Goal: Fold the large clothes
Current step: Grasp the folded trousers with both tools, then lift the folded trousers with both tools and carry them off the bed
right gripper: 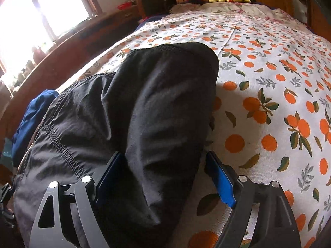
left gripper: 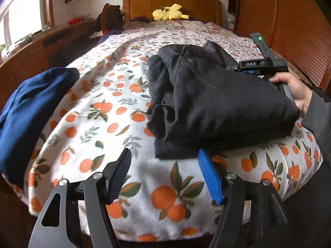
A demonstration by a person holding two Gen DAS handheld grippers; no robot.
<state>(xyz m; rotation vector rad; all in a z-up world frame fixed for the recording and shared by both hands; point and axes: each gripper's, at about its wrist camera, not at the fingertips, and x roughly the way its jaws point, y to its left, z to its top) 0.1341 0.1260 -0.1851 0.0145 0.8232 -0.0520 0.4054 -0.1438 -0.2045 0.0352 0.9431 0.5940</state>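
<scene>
Spreading across nearly both views is a bed (left gripper: 144,107) under a white cover printed with oranges and leaves, its wooden headboard (left gripper: 171,6) at the far end with a yellow plush toy (left gripper: 169,13) lying before it. A long wooden ledge (left gripper: 62,39) runs beneath the bright window on the left. At the bed's left edge lies a crumpled blue garment (left gripper: 31,107), well apart from the black garment (left gripper: 211,99), which sits folded into a thick bundle near the foot of the bed, toward its right side. Its layers are stacked unevenly, with loose rumpled edges on the left. The right gripper (right gripper: 163,175) stands wide open, a fold of the black cloth between its blue pads but not pinched. The left gripper (left gripper: 165,173) is open over bare cover, holding nothing, its blue pad just beside the bundle's near edge.
</scene>
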